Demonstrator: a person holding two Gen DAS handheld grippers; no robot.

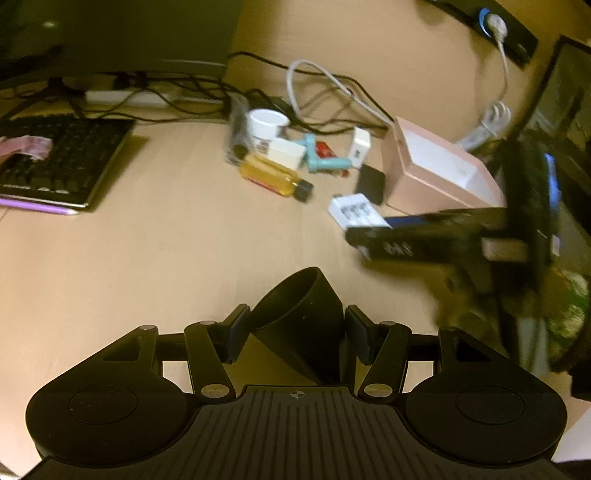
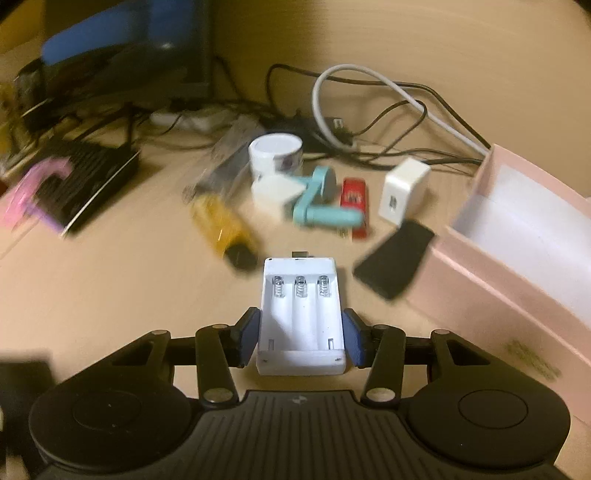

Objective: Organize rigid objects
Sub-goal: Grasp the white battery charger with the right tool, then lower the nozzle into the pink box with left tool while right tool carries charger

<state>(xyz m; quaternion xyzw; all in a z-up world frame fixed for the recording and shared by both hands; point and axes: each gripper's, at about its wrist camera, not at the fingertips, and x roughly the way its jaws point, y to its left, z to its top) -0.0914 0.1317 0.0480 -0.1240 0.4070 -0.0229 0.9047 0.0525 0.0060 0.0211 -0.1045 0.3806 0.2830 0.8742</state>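
My left gripper (image 1: 297,328) is shut on a black cone-shaped cup (image 1: 299,314), held above the desk near its front. My right gripper (image 2: 301,334) is shut on a white battery holder (image 2: 301,314) with three springs; it shows in the left wrist view (image 1: 354,212) too, ahead of the right gripper (image 1: 373,236). A pink open box (image 2: 517,236) (image 1: 436,166) stands to the right. Loose items lie ahead: a yellow bottle (image 2: 225,225), a white cup (image 2: 275,153), a teal tool (image 2: 321,206), a red item (image 2: 354,199), a white charger (image 2: 404,190), a black pad (image 2: 395,258).
A black keyboard (image 1: 55,158) with a pink item (image 1: 26,146) lies at the left. A tangle of black and white cables (image 2: 369,110) and a power strip (image 1: 125,96) run along the back of the wooden desk (image 1: 166,240). A monitor (image 1: 122,33) stands behind.
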